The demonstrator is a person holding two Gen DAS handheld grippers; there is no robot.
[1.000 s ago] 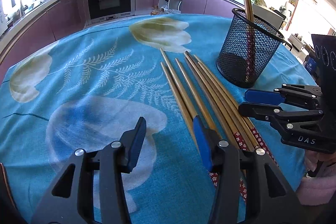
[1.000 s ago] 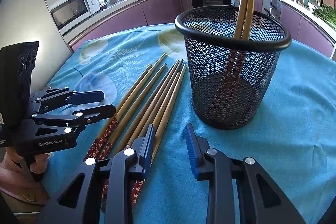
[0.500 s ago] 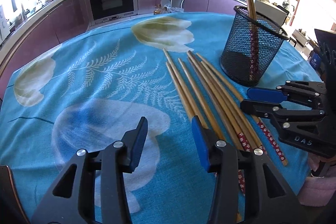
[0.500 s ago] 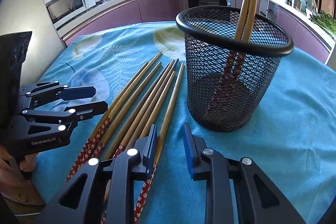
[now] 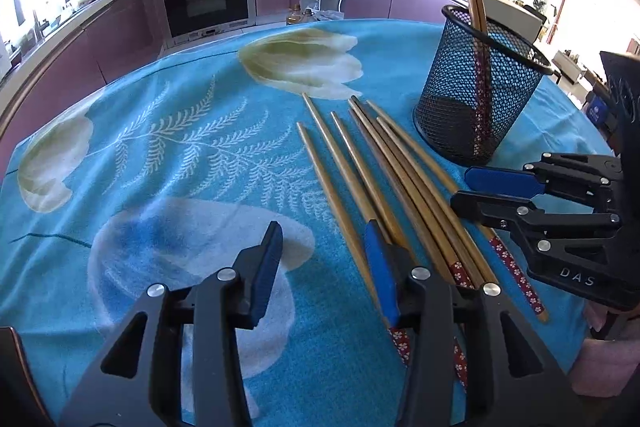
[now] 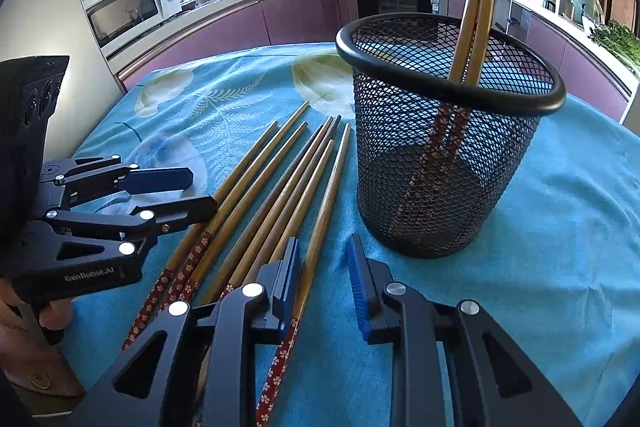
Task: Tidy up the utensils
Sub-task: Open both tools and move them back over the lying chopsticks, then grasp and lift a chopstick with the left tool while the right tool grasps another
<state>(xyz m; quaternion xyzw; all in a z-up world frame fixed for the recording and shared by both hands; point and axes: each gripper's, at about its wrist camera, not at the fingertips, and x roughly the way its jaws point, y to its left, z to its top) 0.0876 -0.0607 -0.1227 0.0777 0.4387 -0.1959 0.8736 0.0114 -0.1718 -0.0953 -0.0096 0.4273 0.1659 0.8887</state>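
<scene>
Nearest, the left claw [image 5: 320, 267] and right claw [image 6: 322, 281] hung open over the table [image 5: 160, 155], the right's jaws just narrowing on nothing. Between them lay loose chopsticks [image 6: 280, 195] (patterned ends nearest). Beyond stood a mesh basket [image 6: 444, 163] holding two more.

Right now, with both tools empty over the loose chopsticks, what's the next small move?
Probably lower the right tool onto the nearest chopstick and close. Its jaws are open and empty, that stick lies closest to the mesh cup, and two sticks already stand inside.
</scene>
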